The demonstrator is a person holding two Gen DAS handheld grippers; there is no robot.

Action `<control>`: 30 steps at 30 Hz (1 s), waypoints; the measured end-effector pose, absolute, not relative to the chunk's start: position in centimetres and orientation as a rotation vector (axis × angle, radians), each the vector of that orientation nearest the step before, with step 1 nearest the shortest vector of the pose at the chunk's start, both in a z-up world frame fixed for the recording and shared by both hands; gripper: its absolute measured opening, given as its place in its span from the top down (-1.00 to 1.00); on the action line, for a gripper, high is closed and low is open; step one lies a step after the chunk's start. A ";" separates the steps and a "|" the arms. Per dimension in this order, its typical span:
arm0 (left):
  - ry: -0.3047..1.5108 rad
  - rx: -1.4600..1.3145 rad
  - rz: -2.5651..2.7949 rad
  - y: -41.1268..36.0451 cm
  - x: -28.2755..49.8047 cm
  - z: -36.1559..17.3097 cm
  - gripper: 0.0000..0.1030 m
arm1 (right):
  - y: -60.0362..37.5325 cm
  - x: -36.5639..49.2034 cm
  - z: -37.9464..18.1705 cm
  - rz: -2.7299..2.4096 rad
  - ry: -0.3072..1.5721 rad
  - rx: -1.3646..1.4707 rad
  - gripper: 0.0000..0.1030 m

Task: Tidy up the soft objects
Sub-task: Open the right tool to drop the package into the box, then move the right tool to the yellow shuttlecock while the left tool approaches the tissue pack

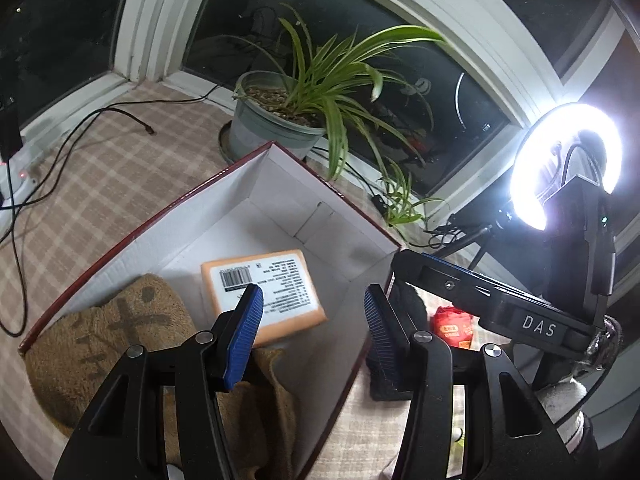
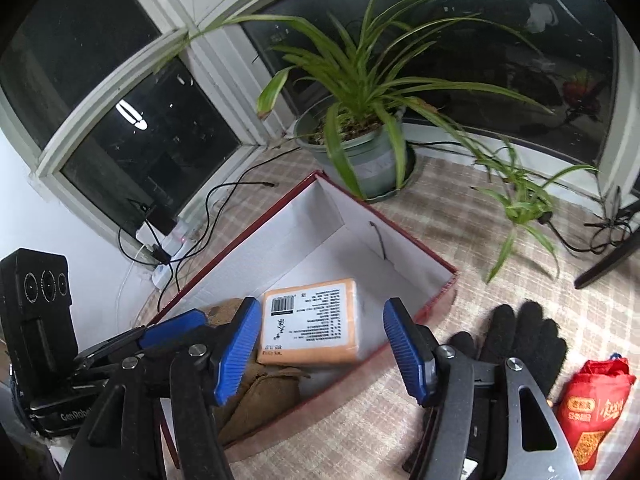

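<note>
**Both tongs released over the box**

Left gripper [image 1: 314, 304] and right gripper [image 2: 322, 320] hang released, nothing between the pads. At frame centre, the orange pack [image 2: 310, 322] lies in the red-rimmed box [image 2: 400, 232] beside the brown towel [image 1: 104, 344]. Lower right: black glove [image 2: 520, 344], red pouch [image 2: 596, 404].
</note>
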State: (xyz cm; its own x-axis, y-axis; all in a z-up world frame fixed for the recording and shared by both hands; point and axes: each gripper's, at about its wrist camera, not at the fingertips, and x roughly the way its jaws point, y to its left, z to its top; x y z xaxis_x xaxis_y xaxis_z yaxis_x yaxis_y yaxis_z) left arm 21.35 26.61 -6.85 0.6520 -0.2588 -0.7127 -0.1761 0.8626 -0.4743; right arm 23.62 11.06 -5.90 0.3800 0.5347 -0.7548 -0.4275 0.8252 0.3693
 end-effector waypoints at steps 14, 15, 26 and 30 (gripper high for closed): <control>0.880 -0.512 -0.187 22.7 18.5 -5.6 0.01 | 0.7 17.3 -2.5 0.504 0.909 0.169 -0.37; 0.883 -0.513 -0.194 22.4 18.3 -5.6 -0.01 | -0.5 16.4 -2.2 0.494 0.899 0.177 -0.38; 0.973 -0.477 -0.316 16.8 15.7 -7.3 -0.07 | -10.1 9.0 -3.9 0.392 0.872 0.342 -0.52; 1.006 -0.463 -0.343 15.2 14.7 -8.4 -0.09 | -12.5 7.0 -5.2 0.358 0.868 0.401 -0.52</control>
State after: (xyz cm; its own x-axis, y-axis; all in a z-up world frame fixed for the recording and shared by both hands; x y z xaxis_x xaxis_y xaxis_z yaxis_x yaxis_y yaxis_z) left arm 14.70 15.22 -8.38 0.4957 -0.4788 -0.7246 0.0630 0.8519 -0.5198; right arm 6.96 -12.53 -5.19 0.5959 0.4584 -0.6593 -0.1398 0.8677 0.4770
